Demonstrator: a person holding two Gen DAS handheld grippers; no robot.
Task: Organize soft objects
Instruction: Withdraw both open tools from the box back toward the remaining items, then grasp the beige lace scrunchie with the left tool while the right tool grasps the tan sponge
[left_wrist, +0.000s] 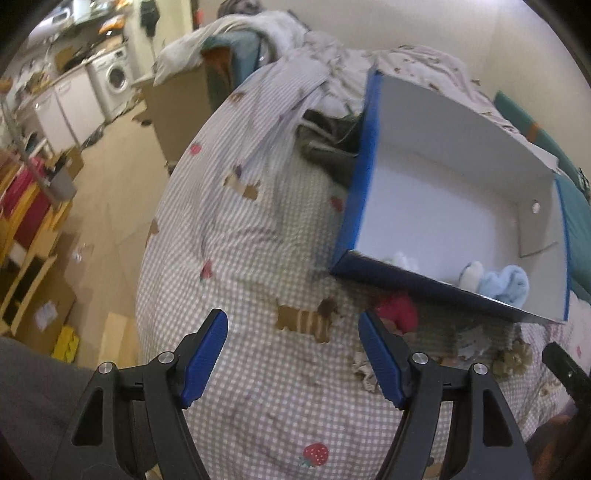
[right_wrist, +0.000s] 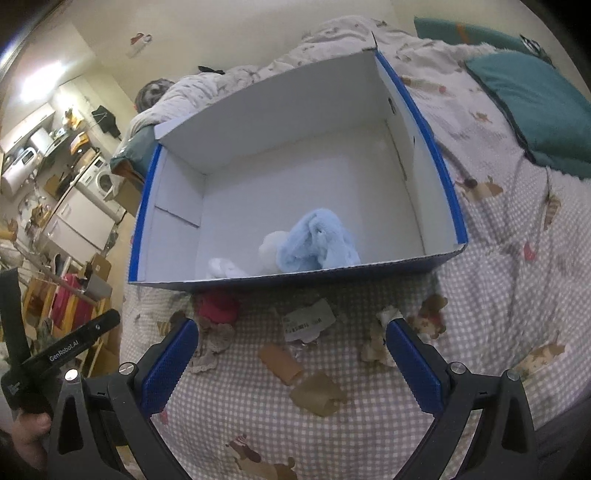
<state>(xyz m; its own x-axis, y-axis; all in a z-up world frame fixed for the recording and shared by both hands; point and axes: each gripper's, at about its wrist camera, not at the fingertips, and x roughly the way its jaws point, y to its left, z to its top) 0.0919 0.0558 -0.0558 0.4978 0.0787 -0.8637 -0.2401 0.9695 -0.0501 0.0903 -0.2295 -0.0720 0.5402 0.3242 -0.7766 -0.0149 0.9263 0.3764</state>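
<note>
A blue box (right_wrist: 295, 275) with a white inside sits open on the bed, on a checked quilt (right_wrist: 240, 406) printed with little dogs and strawberries. Inside it, against the near wall, lies a pale blue plush toy (right_wrist: 317, 242) with a white fluffy piece (right_wrist: 271, 249) touching its left side, and a smaller white soft thing (right_wrist: 221, 267) sits a little further left; the rest of the floor of the box is bare white card.

Just outside the near wall, on the quilt, a red soft item (right_wrist: 218, 306) rests touching the box, with a beige crocheted piece (right_wrist: 208, 347) beside it, a paper tag (right_wrist: 308, 319) near the middle, two brown cloth rolls (right_wrist: 299, 380) closer in, and a small tan plush (right_wrist: 378, 339) to the right.

The right gripper (right_wrist: 291, 365) hangs over these loose things with its jaws spread wide, holding nothing. The left gripper (left_wrist: 293, 356) is likewise released and empty, over bare quilt to the left of the box (left_wrist: 424, 280), near the red item (left_wrist: 399, 312)
</note>
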